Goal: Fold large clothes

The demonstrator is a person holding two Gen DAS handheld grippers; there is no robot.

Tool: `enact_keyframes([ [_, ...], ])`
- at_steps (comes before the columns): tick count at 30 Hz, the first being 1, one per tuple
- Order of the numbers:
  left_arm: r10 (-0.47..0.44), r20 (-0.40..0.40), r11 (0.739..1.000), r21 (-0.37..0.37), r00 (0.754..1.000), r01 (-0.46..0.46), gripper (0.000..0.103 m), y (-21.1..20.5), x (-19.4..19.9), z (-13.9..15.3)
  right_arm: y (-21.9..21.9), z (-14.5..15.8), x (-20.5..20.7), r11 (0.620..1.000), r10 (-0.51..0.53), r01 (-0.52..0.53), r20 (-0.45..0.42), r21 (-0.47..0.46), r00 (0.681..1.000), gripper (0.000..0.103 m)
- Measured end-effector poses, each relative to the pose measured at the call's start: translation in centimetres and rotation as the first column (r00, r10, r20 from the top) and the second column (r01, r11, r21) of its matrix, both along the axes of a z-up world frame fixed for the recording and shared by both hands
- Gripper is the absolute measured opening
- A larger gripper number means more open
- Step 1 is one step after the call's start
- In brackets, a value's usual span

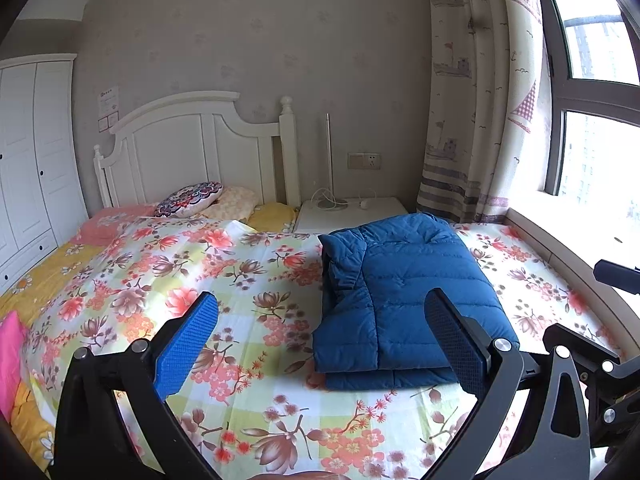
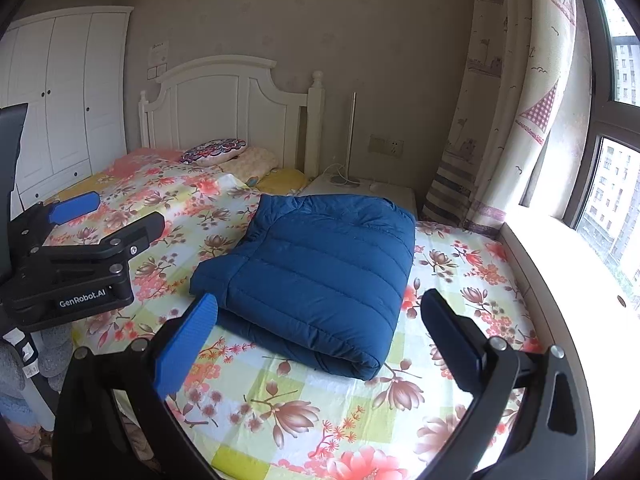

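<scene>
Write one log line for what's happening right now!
jacket: blue, folded, lying on floral bed sheet | left gripper: open, empty | right gripper: open, empty

So the folded blue quilted jacket (image 1: 404, 300) lies on the floral bedsheet (image 1: 248, 280) of the bed, toward the window side. The left gripper (image 1: 320, 340) hangs in front of it with jaws spread wide, empty; the jacket's near edge sits between them. The right gripper (image 2: 320, 344) is the same on its side, jaws apart just before the jacket's fold. At the far end, the round patterned cushion (image 1: 188, 199) rests by the white wooden headboard (image 1: 200, 148). The white nightstand (image 1: 380, 206) stands behind the jacket, right of the headboard, carrying the slim metal desk lamp (image 1: 329, 160). The patterned curtain (image 1: 480, 100) hangs right of that, next to the window (image 1: 600, 80). The white wardrobe (image 1: 32, 152) stands far left.
</scene>
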State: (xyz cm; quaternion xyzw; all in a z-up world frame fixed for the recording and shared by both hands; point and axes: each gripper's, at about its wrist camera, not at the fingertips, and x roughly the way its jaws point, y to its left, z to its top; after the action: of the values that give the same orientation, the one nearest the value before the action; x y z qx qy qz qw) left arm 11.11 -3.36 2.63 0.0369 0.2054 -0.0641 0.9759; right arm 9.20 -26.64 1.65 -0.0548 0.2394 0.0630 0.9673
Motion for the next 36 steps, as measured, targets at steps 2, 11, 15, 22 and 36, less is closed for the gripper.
enact_keyframes([
  [2, 0.0, 0.0, 1.0, 0.0, 1.0, 0.0, 0.099, 0.0, -0.1, 0.0, 0.0, -0.1, 0.0, 1.0, 0.001, -0.001, -0.002, 0.0, 1.0, 0.101],
  [11, 0.009, -0.006, 1.0, -0.002, 1.0, -0.009, 0.099, 0.0, 0.0, -0.3, 0.3, -0.3, 0.1, 1.0, 0.001, -0.001, -0.009, -0.002, 1.0, 0.101],
  [15, 0.012, -0.008, 1.0, 0.0, 1.0, -0.012, 0.099, 0.0, 0.0, -0.4, 0.3, -0.4, 0.1, 1.0, 0.001, -0.001, -0.009, -0.001, 1.0, 0.101],
  [22, 0.011, -0.008, 1.0, 0.002, 1.0, -0.011, 0.099, 0.0, -0.1, -0.4, 0.2, -0.4, 0.1, 1.0, 0.004, -0.004, -0.009, 0.0, 1.0, 0.101],
  [36, -0.023, 0.01, 1.0, -0.017, 1.0, 0.023, 0.099, -0.4, 0.1, -1.4, 1.1, -2.4, 1.1, 1.0, -0.009, 0.01, -0.042, 0.008, 0.999, 0.101],
])
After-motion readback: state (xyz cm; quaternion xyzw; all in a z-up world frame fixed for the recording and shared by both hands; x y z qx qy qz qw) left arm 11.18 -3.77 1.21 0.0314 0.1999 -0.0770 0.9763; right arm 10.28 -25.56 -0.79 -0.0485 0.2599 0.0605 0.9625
